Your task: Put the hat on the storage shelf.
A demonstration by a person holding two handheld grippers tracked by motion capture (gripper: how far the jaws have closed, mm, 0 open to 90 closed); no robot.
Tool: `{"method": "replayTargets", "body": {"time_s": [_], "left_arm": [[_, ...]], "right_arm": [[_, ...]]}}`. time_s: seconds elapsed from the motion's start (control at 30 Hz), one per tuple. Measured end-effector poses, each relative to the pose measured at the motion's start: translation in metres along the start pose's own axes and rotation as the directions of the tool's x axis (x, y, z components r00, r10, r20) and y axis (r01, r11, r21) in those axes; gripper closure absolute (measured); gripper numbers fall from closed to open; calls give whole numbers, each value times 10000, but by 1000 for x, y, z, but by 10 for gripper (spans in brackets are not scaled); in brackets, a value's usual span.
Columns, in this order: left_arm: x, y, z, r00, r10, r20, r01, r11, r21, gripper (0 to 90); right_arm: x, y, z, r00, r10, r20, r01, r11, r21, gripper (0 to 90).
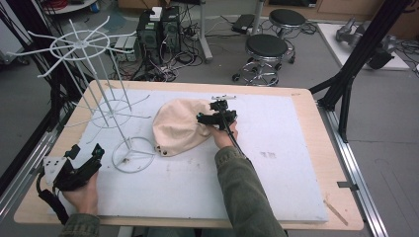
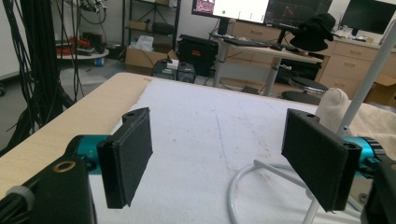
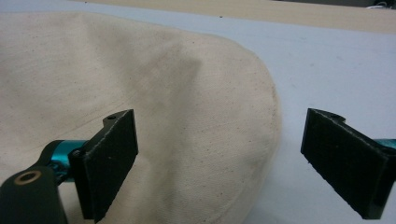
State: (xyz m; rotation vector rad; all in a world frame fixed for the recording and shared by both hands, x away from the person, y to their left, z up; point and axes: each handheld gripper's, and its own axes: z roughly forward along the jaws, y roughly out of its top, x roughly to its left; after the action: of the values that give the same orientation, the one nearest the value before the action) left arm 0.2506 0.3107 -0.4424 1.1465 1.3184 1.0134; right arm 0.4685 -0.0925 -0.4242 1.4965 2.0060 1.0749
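A cream cloth hat (image 1: 178,126) lies on the white mat in the middle of the table. My right gripper (image 1: 213,117) hovers over the hat's right edge, open, its jaws spread either side of the brim. In the right gripper view the hat (image 3: 154,107) lies under the left jaw and the gripper (image 3: 224,158) holds nothing. A white wire rack (image 1: 106,98) with a ring base (image 1: 132,154) stands left of the hat. My left gripper (image 1: 88,157) rests open near the table's front left. In the left gripper view the gripper (image 2: 224,158) points across the mat, with the rack's pole (image 2: 364,88) at right.
The white mat (image 1: 276,163) covers most of the wooden table (image 1: 323,148). Two black stools (image 1: 267,49) and computer boxes (image 1: 158,29) stand on the floor behind the table. A black frame post (image 1: 356,59) rises at the right.
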Motion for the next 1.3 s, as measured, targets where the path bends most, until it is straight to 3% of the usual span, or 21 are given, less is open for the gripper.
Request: {"method": "replayTargets", "body": {"time_s": [0.23,0.43,0.57,0.63,1.0,1.17,1.3], "left_arm": [[0,0,-1,10000,4,-22,-4,10000,-26,246],[0,0,0,10000,86,-21,-86,10000,-25,246],[0,0,0,9999,90,-49,-90,10000,-1,246],[0,0,0,10000,89,-41,-89,10000,5,246],[-1,0,0,10000,86,-46,-86,10000,14,246],[-1,0,0,9999,96,-43,-96,9999,28,246],[-1,0,0,10000,75,-30,-75,10000,28,246]], "right_arm": [[5,-3,6,9999,-80,145,72,9984,555,100],[10,-5,10,9978,-119,653,60,9960,894,100],[10,-9,15,9968,-129,791,16,9899,1415,100],[9,-12,18,9970,96,768,-227,9850,1713,100],[12,-12,21,9946,-63,1033,-103,9872,1591,101],[16,-11,20,9936,-137,1119,-34,9885,1511,207],[21,-10,19,9880,197,1530,-441,9865,1576,301]]}}
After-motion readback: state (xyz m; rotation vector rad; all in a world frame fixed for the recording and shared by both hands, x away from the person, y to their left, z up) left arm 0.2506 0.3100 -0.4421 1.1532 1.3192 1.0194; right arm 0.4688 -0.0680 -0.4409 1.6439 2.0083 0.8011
